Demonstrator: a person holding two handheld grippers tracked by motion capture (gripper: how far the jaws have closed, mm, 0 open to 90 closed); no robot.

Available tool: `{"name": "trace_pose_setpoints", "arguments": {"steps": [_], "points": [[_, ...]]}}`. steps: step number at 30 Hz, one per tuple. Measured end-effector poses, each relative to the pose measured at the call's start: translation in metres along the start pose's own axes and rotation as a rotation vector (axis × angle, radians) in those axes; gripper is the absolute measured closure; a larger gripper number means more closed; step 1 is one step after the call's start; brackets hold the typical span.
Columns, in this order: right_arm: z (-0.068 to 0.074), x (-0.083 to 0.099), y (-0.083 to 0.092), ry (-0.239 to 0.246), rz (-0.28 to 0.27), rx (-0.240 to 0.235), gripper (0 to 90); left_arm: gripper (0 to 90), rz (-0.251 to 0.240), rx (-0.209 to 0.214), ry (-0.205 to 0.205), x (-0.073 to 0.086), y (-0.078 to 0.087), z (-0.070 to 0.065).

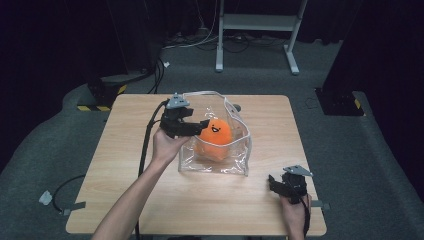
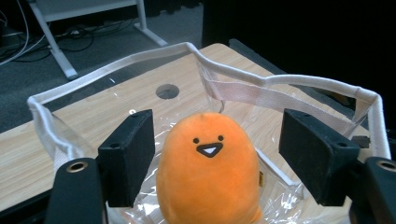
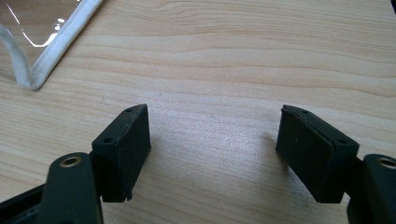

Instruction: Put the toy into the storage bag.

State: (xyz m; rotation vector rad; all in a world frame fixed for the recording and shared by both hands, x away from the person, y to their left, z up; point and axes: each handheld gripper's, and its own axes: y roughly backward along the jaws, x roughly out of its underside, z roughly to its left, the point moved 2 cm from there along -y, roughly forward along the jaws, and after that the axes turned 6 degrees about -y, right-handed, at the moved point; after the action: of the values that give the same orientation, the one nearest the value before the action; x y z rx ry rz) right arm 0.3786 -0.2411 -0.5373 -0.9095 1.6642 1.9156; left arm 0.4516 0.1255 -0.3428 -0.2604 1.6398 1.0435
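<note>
An orange toy (image 2: 208, 172) with a small smiling face sits inside a see-through bag (image 1: 239, 160). The bag has a white cloth edge and stands open on the wooden desk (image 1: 125, 165), about in the middle of it.

The left gripper (image 1: 202, 125) is held over the left side of the bag and points at the toy. In the left gripper view its two black fingers (image 2: 128, 156) stand wide apart, one on each side of the toy. The toy is right between them. There is a small gap on both sides, so the fingers are not squeezing it. The toy stands upright on the bottom of the bag.

The right gripper (image 1: 274, 184) is down near the front right corner of the desk, well away from the bag. Its fingers (image 3: 123, 149) are wide too, with bare wood between them. A corner of the bag's white edge is off to one side.
</note>
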Motion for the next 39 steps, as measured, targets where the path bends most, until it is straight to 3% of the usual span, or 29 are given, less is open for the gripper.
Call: {"name": "trace_pose_setpoints", "arguments": {"steps": [23, 39], "points": [[0.000, 0.000, 0.000, -0.001, 0.000, 0.001, 25.7, 26.1, -0.048, -0.006, 0.097, 0.012, 0.024, 0.021], [0.000, 0.000, 0.000, 0.000, 0.000, 0.000, 25.6, 25.9, -0.070, -0.045, 0.114, 0.018, 0.039, 0.031]]}}
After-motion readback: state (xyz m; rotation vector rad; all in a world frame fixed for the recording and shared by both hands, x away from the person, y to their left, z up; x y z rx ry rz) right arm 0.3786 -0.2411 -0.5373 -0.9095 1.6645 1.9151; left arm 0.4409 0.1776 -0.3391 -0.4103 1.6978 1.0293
